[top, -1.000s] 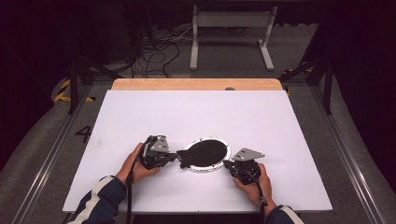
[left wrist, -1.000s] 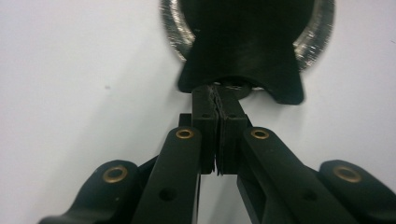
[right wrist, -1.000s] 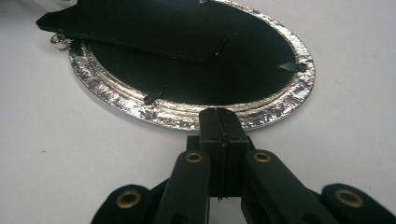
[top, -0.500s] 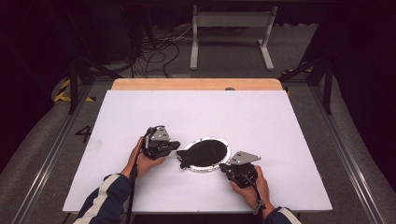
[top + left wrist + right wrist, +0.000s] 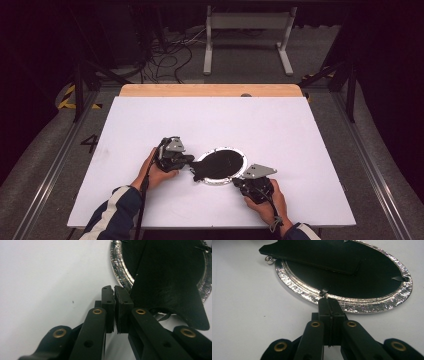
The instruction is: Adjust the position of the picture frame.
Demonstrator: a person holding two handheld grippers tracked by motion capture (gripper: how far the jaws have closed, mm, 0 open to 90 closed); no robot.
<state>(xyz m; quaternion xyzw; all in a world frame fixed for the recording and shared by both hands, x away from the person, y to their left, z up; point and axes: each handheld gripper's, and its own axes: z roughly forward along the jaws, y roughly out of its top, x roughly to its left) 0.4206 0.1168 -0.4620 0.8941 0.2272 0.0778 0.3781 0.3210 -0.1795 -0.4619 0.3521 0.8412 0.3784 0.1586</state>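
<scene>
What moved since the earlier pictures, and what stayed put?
The left gripper drew back a little from the black flap, toward the table's left, its fingers shut beside it. The right gripper slid slightly down the high view, shut at the silver ring. The ring stayed put.

White worktop (image 5: 280, 125) with a bare wooden strip (image 5: 210, 90) along its far edge, a round silver-rimmed black dish (image 5: 220, 165) lying near the middle toward the near edge, a black flap (image 5: 199, 172) draped over its left rim onto the worktop
</scene>
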